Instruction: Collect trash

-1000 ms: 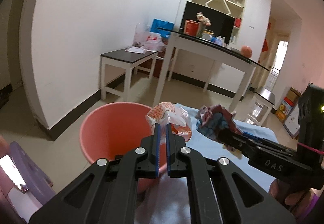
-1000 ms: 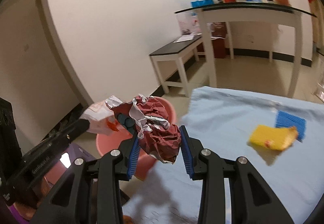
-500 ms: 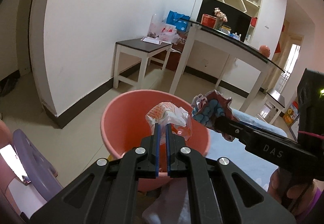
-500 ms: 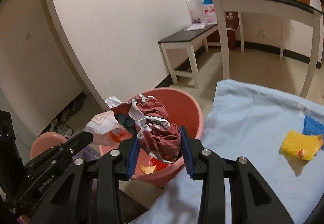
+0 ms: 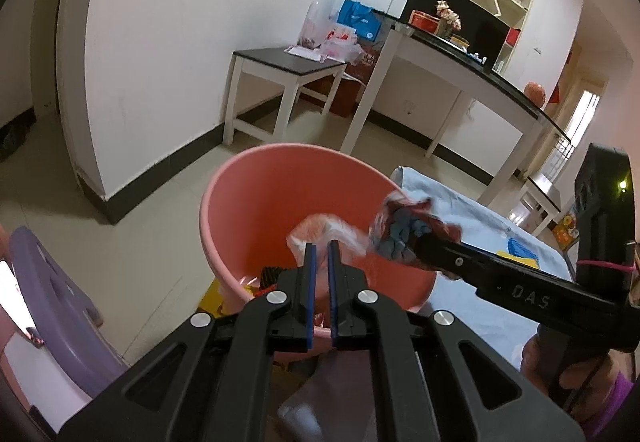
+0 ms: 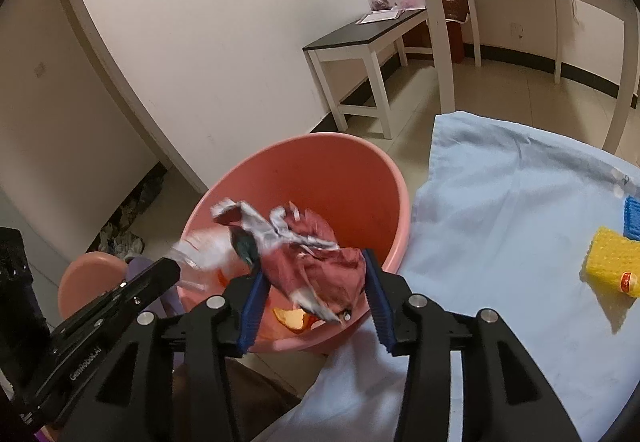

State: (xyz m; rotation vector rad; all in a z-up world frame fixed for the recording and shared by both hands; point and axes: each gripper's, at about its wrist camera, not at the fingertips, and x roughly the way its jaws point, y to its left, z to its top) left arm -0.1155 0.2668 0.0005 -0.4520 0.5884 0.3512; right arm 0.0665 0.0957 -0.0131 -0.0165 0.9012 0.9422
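The right tool (image 6: 314, 292) is opening its jaws over the pink bucket (image 6: 372, 162), and the crumpled red wrapper (image 6: 316, 266) between them looks loose and blurred, so I judge it is starting to fall. A second ago this tool gripped the wrapper firmly, beside the bucket rather than over it. The left tool (image 5: 320, 262) is pressed together and pinches a thin orange-white plastic bag (image 5: 320, 228) above the bucket mouth. Some scraps already lie at the bottom. On the desk with the light blue cloth (image 6: 520, 222), a yellow sponge-like piece (image 6: 612, 262) and a blue one (image 6: 632, 218) wait, so the collecting is probably not finished.
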